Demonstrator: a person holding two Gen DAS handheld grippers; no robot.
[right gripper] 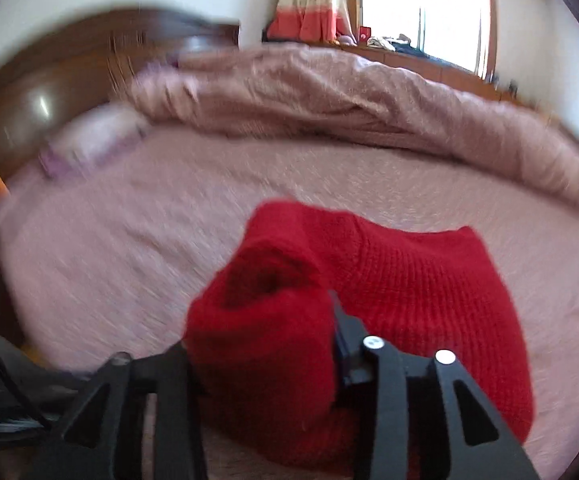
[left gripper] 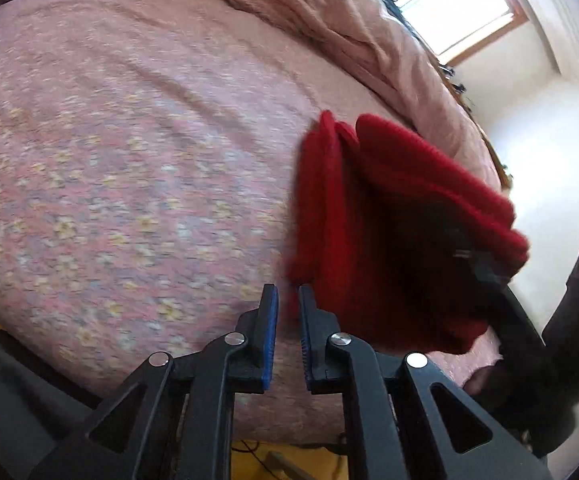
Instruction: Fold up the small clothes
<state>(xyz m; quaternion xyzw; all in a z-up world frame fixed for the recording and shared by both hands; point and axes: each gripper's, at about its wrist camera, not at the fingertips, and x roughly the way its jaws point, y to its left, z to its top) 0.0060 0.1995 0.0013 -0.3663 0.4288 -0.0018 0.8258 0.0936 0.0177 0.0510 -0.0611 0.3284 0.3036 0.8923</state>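
Laying red knit garment [right gripper: 409, 280] flat on bed [left gripper: 129, 160]; right gripper [right gripper: 261, 344] loosely straddling its bunched fold, left gripper [left gripper: 288, 320] slightly parted, empty.

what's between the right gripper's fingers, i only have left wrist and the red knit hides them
observer: A thick bunch of the red knit garment fills the right gripper from finger to finger; I cannot tell if it is pinched.
operator: where's the rest of it from that side
observer: It spreads to the right of that gripper, ribbed face toward the camera.
operator: what's at the head of the bed
observer: A pale pillow against a brown wooden headboard.
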